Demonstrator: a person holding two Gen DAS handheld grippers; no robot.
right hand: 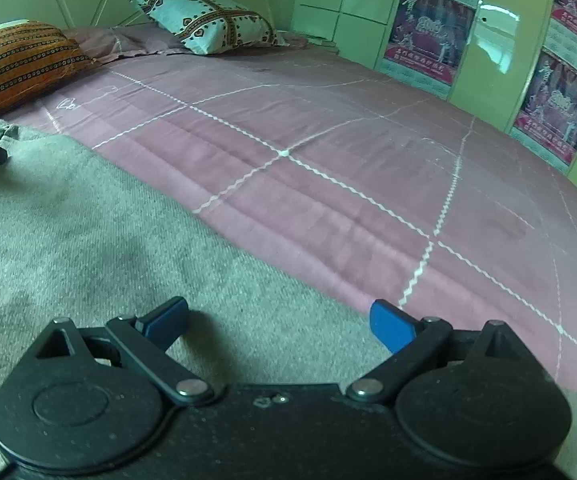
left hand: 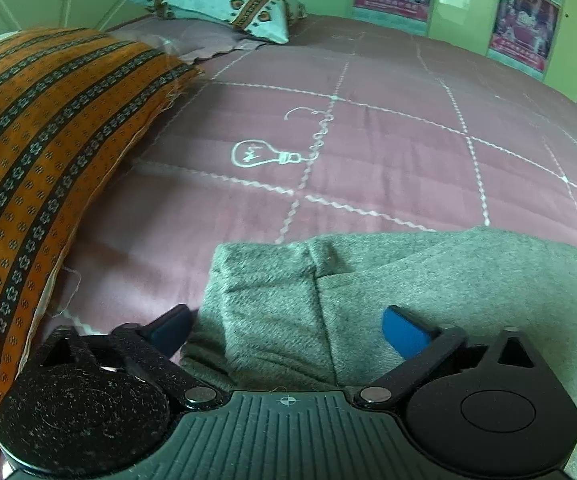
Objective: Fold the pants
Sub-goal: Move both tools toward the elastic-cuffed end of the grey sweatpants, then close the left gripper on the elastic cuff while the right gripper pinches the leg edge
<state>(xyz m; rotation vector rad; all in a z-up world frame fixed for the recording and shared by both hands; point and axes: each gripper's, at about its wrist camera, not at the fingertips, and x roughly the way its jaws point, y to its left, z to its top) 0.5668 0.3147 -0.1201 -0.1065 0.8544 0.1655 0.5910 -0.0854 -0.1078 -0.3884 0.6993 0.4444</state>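
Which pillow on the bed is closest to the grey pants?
The orange striped pillow. It lies right beside the grey pants at the left. The light blue patterned pillow sits far back by the headboard.

We see grey pants (left hand: 428, 280) on a dusty pink bed cover (left hand: 368, 152) with white zigzag lines and a white bulb drawing (left hand: 262, 154). One pillow (left hand: 36, 152) is orange with black flowered stripes, the other pillow (left hand: 216, 2) pale blue with brown bands. The tongs (right hand: 278, 322) have blue fingertips (right hand: 390, 326).
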